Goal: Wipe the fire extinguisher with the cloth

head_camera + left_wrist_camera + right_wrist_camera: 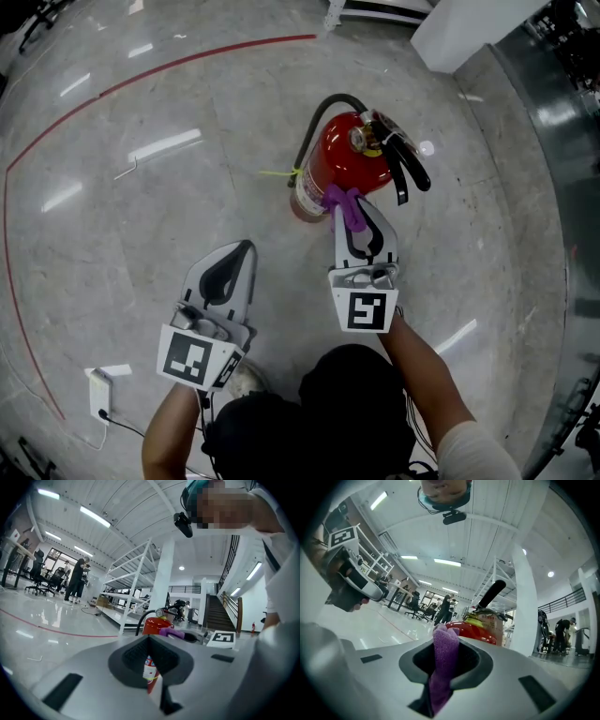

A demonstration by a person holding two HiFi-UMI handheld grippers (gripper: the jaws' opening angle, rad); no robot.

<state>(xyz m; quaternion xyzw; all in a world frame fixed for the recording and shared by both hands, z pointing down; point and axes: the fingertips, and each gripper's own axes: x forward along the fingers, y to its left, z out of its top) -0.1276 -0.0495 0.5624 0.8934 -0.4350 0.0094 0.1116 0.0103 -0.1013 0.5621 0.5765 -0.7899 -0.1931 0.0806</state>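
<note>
**Two grey grippers at a red fire extinguisher**

Bare forearms rose from the bottom of the head view, each hand holding a grey two-jaw gripper with a black-and-white marker cube. The left gripper (246, 247) hung over the glossy grey stone floor (141, 216), well apart from the extinguisher, its jaws drawn together. The right gripper (354, 212) reached forward with a purple microfibre cloth (341, 200) bunched at its tips. The cloth lay against the near side of the red metal fire extinguisher (342, 155), just below its valve. That extinguisher stood upright on the floor, with a black hose (317, 120) curving off its left and black lever handles (409, 167) pointing right. A thin red line (187, 61) curved across the floor beyond it.

In the left gripper view, the jaws were fully closed with nothing between them. Through the dark opening behind the tips showed part of the extinguisher's body (150, 667). Its red shoulder and the purple cloth (170, 632) appeared just above. White metal shelving (133, 585) and a staircase (215, 613) stood far behind.

In the right gripper view, the jaws were clamped on the cloth (444, 660), which stood up out of the tips as a thick fold. Directly past it sat the extinguisher's red dome (474, 631), with one black lever (492, 592) slanting up.
</note>
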